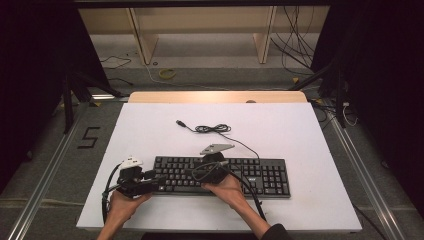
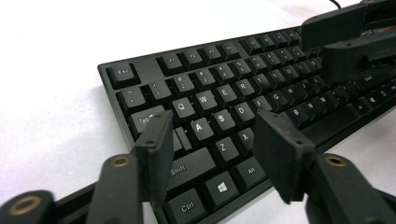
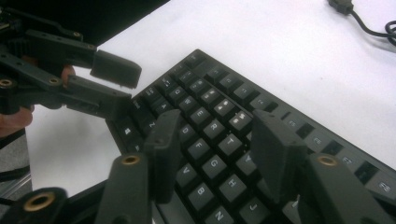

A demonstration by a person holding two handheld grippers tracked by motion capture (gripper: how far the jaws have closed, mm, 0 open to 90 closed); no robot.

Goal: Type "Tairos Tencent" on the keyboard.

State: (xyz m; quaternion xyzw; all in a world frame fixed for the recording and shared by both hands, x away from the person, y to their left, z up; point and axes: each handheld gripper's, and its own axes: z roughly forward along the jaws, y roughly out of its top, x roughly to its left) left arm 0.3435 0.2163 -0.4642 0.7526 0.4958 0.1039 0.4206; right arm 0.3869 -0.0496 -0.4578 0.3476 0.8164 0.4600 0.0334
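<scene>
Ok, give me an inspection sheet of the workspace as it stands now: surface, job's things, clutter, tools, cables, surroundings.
Surface: white rectangular tabletop, wooden strip at the far edge.
Job's things: black full-size plastic keyboard lying flat near the front edge, keys up.
Clutter: nothing seen.
Tools: left tool open over the keyboard's left end, nothing between the jaws; right tool open above the letter keys, nothing between the jaws.
Cables: keyboard's black cable loosely bundled behind it, plug lying free; a trailing cable on each tool.
Surroundings: grey floor, wooden frame legs, loose wires, a yellow ring.
</scene>
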